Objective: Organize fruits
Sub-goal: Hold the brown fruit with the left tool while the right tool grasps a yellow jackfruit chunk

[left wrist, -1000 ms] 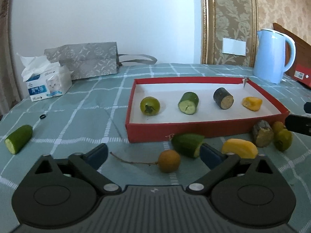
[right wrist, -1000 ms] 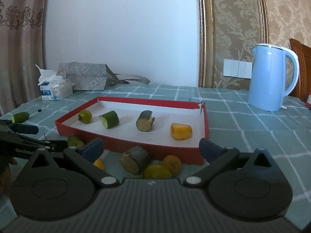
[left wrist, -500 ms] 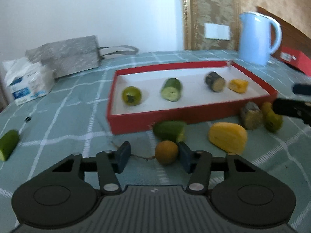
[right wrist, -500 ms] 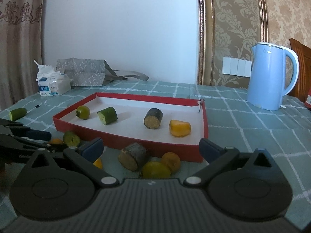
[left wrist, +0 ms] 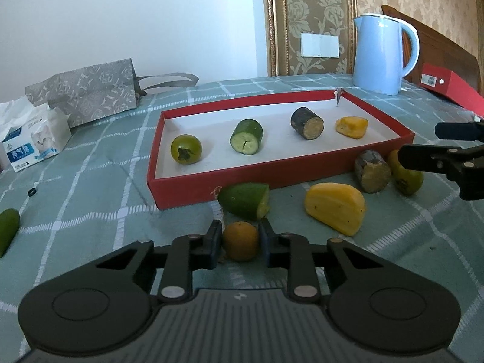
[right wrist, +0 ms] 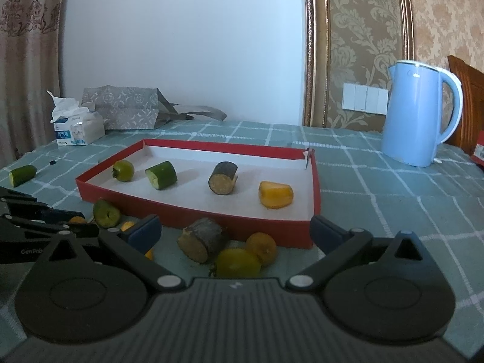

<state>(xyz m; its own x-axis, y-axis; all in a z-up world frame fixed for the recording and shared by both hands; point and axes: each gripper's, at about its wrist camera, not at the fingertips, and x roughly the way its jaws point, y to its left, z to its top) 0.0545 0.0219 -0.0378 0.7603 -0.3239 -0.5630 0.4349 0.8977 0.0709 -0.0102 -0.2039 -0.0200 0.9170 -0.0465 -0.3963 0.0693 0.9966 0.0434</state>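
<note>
Fingers (left wrist: 215, 239) of left gripper (left wrist: 240, 240) clamp small orange fruit (left wrist: 240, 241).

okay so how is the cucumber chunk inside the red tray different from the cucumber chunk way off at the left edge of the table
The green cucumber chunk in the red tray lies on the white liner of the shallow red cardboard tray, second in a row of four pieces. The green cucumber chunk near the table's left edge lies alone on the checked teal tablecloth, outside the tray. The tray chunk looks stubbier, the loose one more elongated. Both are dark green, on their sides, pale cut face showing.

The cucumber piece (left wrist: 7, 230) is cut off by the left wrist view's edge.
</note>
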